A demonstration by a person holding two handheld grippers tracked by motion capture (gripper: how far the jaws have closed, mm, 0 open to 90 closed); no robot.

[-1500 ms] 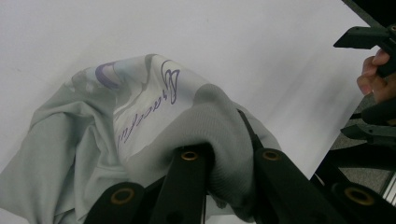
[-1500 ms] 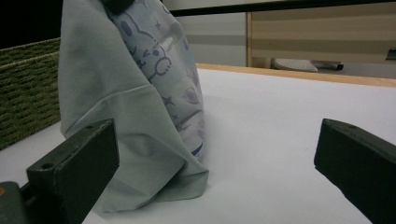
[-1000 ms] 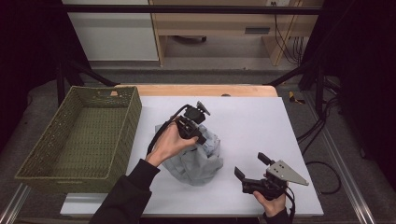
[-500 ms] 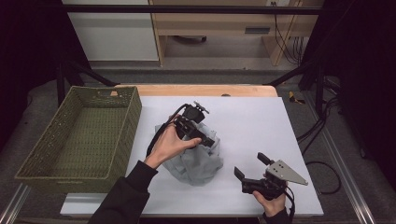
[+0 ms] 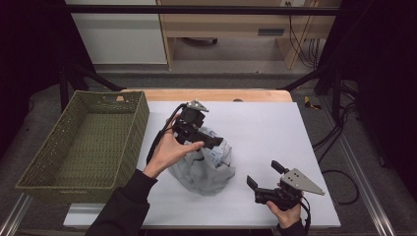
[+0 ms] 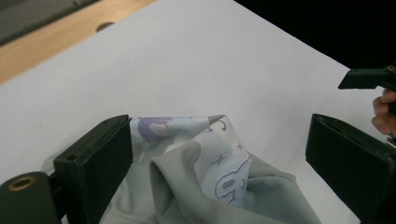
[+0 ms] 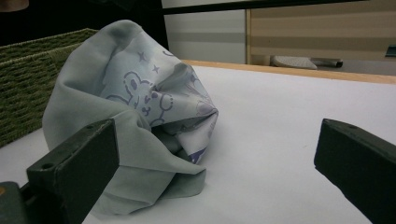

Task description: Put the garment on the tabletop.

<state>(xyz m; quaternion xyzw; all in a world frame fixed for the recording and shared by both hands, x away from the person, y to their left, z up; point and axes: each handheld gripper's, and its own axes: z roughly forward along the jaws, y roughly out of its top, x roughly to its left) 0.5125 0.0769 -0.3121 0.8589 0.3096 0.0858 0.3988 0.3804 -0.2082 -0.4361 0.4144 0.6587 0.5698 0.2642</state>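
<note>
Jaws wide apart on both sides: the left gripper (image 5: 215, 143) stands open over the top of the crumpled garment (image 5: 204, 169), its two black jaws spread to either side of a raised fold in the left gripper view, with nothing pinched between them, and the right gripper (image 5: 265, 175) is likewise open and holds nothing. Against the pictures from a second and half a second ago, the left gripper has shifted a little toward the near right across the top of the heap and the cloth beneath it looks slightly more bunched, while the right gripper has kept its place at the near right of the desk (image 5: 275, 123). My reading is that the left hand is settling on a fold to seize (the grip itself is not yet made), so the work of lifting the garment, perhaps toward the green woven basket (image 5: 49, 167) at the left, has hardly begun. The garment lies mid-desk, just right of the basket and apart from it. The left hand (image 5: 169, 150) comes in from the near left, palm over the gripper's handle, jaws angled down and to the right onto the cloth; the right hand (image 5: 285, 214) rests low at the near edge, its jaws pointed left toward the heap, near it but clear of it.
</note>
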